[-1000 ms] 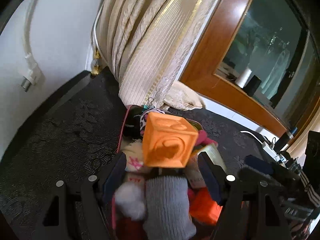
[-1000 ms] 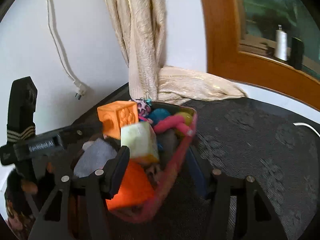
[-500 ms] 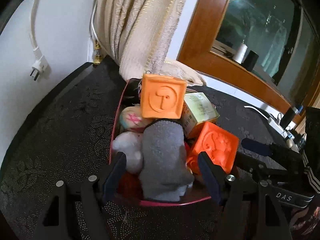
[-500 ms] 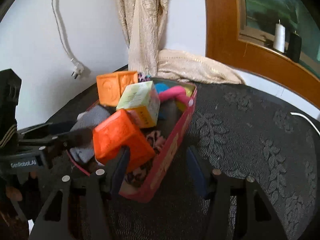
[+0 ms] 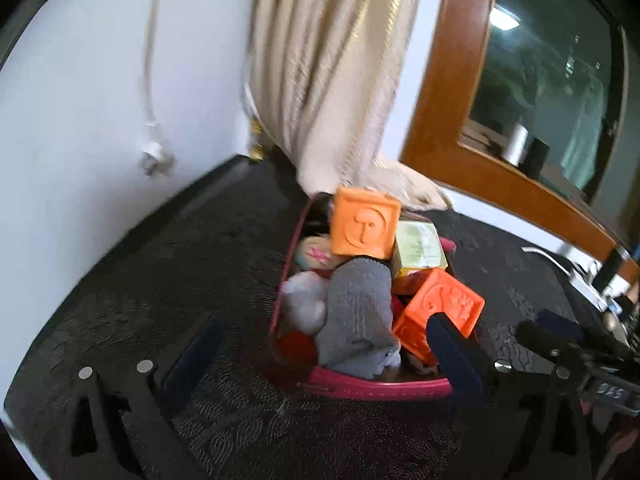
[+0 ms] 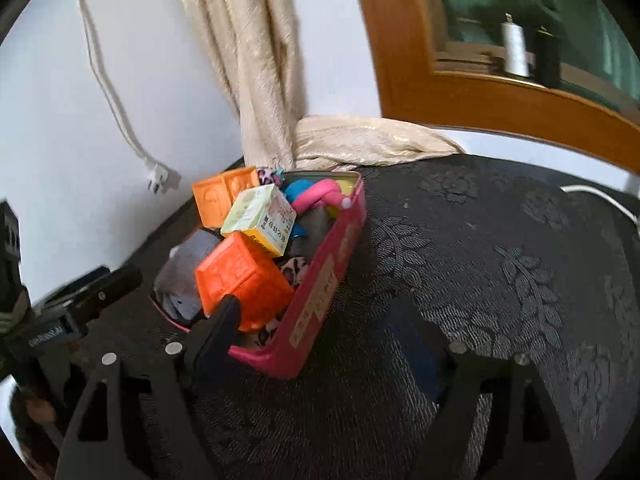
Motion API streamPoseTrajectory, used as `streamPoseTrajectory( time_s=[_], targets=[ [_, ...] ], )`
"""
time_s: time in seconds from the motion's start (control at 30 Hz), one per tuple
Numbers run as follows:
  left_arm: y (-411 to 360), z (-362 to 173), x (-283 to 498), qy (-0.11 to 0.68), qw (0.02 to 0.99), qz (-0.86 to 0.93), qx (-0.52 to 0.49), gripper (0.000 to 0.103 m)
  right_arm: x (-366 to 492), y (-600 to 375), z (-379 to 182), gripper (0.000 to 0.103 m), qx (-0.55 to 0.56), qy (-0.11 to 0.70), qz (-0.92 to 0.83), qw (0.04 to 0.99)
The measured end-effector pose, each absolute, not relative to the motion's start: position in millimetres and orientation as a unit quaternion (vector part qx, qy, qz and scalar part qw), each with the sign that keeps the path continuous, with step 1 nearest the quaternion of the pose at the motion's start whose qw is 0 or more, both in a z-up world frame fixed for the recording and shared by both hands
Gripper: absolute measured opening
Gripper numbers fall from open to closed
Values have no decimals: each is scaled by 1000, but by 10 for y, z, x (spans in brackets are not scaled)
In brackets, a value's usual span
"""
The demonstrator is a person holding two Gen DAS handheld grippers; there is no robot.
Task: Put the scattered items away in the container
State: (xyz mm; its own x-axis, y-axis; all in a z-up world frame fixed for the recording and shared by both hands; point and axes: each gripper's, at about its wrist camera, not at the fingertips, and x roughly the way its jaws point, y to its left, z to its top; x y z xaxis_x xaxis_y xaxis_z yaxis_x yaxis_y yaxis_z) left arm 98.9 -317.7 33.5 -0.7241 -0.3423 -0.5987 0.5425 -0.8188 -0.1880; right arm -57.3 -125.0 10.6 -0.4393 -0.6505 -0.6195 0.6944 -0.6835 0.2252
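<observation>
1. Both grippers have backed away from the pink tin [image 6: 320, 312] - it looks smaller than before.
2. Left gripper [image 5: 324, 356] is spread wide, holding nothing.
3. Right gripper [image 6: 320, 344] is spread wide too - empty.
4. Orange blocks [image 5: 366, 228], a gray sock [image 5: 356, 312] and a small box [image 6: 260, 220] sit piled in the tin on the dark cloth [image 6: 500, 248].

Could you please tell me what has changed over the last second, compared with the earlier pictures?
Both grippers have drawn back from the pink container: the left gripper, which was right over the pile, now sees the whole tin, and the right gripper has pulled away too. Both are open and empty. The orange blocks, the box and the grey sock stay piled inside.
</observation>
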Motion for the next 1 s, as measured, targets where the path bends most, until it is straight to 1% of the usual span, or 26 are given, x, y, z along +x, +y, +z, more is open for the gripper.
streamPoseTrajectory(
  time_s=[0.1, 0.2, 0.43, 0.7, 1.0],
  targets=[
    [-3086, 330, 996, 175, 266, -899, 300, 103, -490, -1184, 112, 83, 348, 34, -850, 394],
    [-2981, 306, 964, 158, 267, -899, 310, 103, -393, -1157, 95, 85, 343, 48, -853, 389],
    [-2815, 327, 953, 134, 272, -897, 322, 103, -405, -1142, -27, 85, 358, 48, -854, 375],
    [-2901, 339, 964, 166, 269, -890, 329, 103, -398, -1163, 5, 85, 355, 46, -856, 374],
    [-2921, 312, 928, 170, 265, -887, 336, 103, -396, -1189, 18, 85, 353, 47, -856, 375]
  ],
)
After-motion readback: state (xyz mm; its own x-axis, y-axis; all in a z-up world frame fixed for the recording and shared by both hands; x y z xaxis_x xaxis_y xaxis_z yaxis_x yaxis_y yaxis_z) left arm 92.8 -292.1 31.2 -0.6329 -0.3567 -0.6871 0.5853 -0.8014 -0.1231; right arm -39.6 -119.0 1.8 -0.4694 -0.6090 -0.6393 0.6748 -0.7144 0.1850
